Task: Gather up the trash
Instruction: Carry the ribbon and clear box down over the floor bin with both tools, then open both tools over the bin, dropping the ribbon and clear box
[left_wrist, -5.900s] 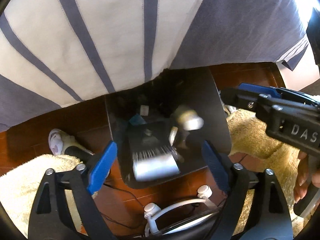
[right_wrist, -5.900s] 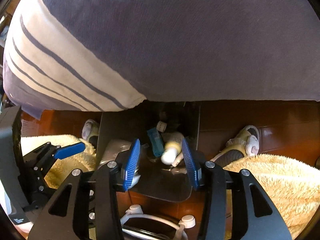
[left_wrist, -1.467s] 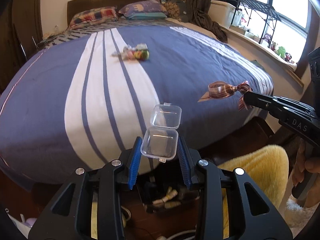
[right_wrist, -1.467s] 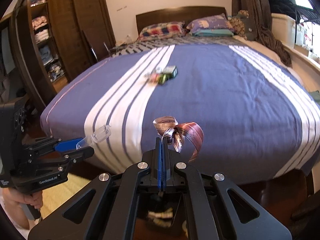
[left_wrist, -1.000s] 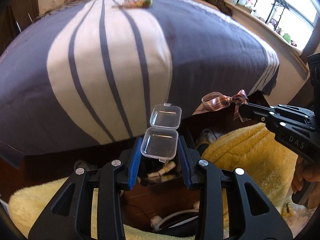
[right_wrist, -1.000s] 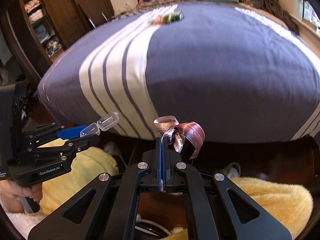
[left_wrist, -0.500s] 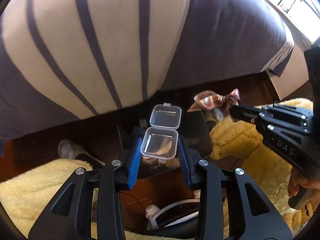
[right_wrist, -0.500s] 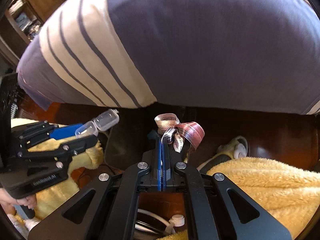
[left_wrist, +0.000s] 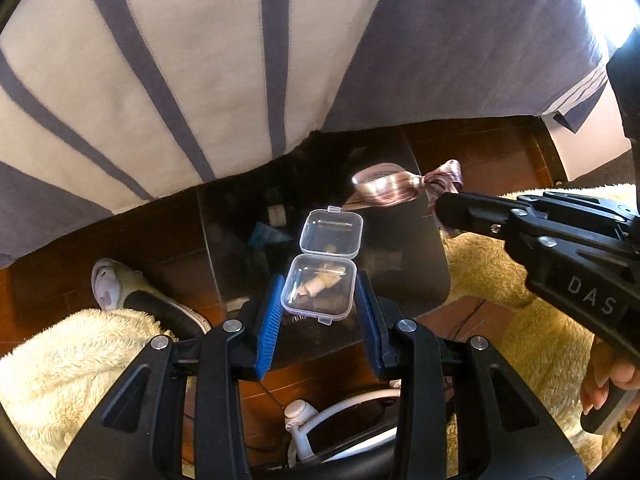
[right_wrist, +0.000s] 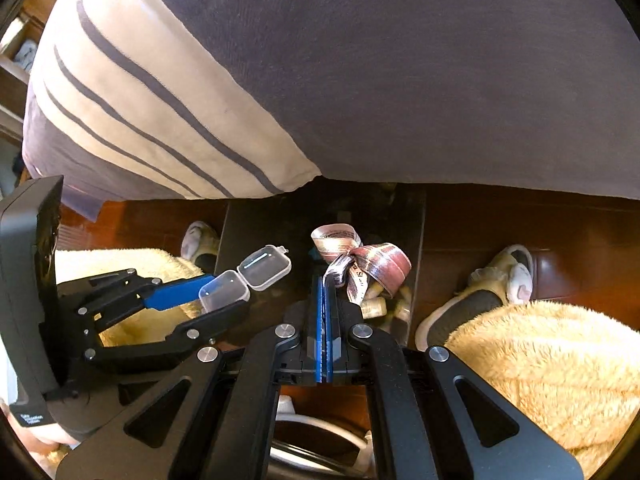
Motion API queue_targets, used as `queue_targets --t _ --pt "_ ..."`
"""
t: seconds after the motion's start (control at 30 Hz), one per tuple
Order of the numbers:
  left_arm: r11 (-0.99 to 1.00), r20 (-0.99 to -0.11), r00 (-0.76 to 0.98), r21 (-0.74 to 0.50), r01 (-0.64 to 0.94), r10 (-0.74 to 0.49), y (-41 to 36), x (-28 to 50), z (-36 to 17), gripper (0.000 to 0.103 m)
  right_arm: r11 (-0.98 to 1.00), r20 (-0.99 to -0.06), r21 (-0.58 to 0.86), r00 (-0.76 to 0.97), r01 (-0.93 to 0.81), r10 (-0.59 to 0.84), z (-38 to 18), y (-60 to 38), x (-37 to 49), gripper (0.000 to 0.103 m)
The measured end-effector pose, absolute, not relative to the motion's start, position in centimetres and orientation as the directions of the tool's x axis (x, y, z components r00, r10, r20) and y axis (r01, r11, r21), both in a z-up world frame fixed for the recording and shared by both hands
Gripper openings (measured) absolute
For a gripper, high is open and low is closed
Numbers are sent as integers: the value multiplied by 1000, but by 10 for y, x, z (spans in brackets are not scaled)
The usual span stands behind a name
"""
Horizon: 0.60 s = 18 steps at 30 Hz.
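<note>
Clear plastic box [left_wrist: 320,286] lid open, clamped in left fingers, right fingers pinching ribbon [right_wrist: 360,264]

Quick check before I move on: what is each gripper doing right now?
Left gripper: shut on the clear plastic box, its lid flipped open.
Right gripper: shut on the ribbon bow.

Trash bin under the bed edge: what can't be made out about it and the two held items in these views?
- Trash bin, left wrist view: far rim hidden under the bedspread; contents dark.
- Clear plastic box: bin items showing through it make it unclear if it is empty.
- Ribbon bow, right wrist view: print too small to read.
- Right gripper, left wrist view: pads hidden.
</note>
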<state>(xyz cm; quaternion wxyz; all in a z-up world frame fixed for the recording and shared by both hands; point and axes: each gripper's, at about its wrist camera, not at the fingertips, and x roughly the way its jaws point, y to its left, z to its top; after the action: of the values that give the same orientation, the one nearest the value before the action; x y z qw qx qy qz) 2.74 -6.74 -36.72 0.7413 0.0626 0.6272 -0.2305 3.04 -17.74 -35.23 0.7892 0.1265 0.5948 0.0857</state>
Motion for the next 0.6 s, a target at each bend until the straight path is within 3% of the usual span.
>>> queue_targets --t 0.33,0.53,0.57,0.6 --pt "887 -963 87 -199 416 -257 -69 37 -373 35 947 -921 320 242 27 304 -363 -175 50 6" --pt "892 -964 105 -182 413 -245 -67 38 -370 51 945 -922 323 237 41 305 -365 -179 53 7" --pt "894 -964 110 -178 411 -243 -66 38 -369 55 944 -921 327 237 44 308 -364 -180 53 18" --pt "896 -963 117 -175 409 -242 -65 37 -367 60 943 -921 328 239 47 308 -364 -180 53 42"
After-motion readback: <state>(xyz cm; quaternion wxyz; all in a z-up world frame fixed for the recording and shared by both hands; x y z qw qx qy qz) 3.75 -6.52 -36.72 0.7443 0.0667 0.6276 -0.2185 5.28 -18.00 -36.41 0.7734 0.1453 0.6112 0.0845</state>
